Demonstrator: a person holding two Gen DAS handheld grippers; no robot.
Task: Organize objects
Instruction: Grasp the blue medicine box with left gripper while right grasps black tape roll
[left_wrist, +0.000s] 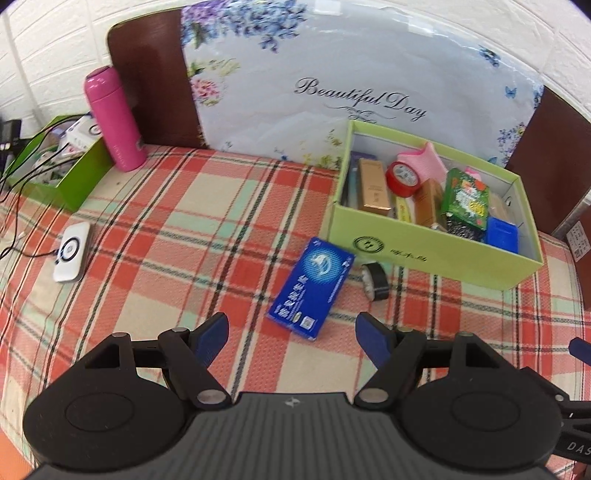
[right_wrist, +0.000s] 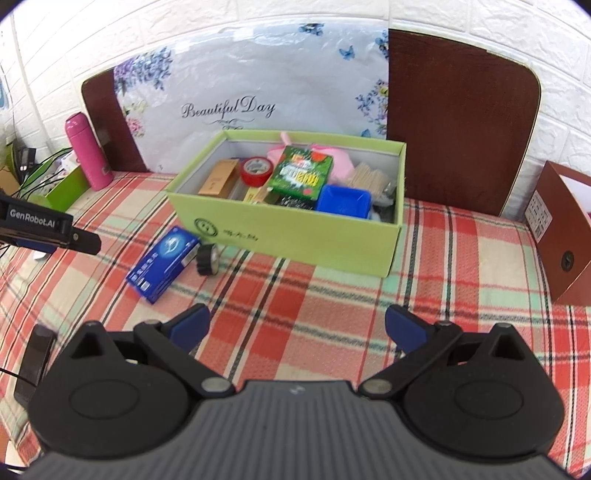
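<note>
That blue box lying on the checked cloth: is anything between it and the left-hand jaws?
Nothing visible. The blue box lies just ahead of the open left gripper, with only bare plaid cloth between. The black tape roll sits beside the box, toward the green box, not in the way.

Plaid bedcover (right_wrist: 332, 317) is woven cloth, matt w/ a nubbly texture; green box (right_wrist: 288, 236) is matt cardboard, and the blue packet (left_wrist: 310, 288) beside it is glossy printed card. Pink flask (left_wrist: 114, 118) looks smooth, satin finish; red tape roll (right_wrist: 256, 170) shiny plastic. Floral bag (left_wrist: 351, 74) is glossy crinkled plastic film, headboard (right_wrist: 458, 118) dark polished wood, wall (right_wrist: 517, 33) white, rough brick-textured.
</note>
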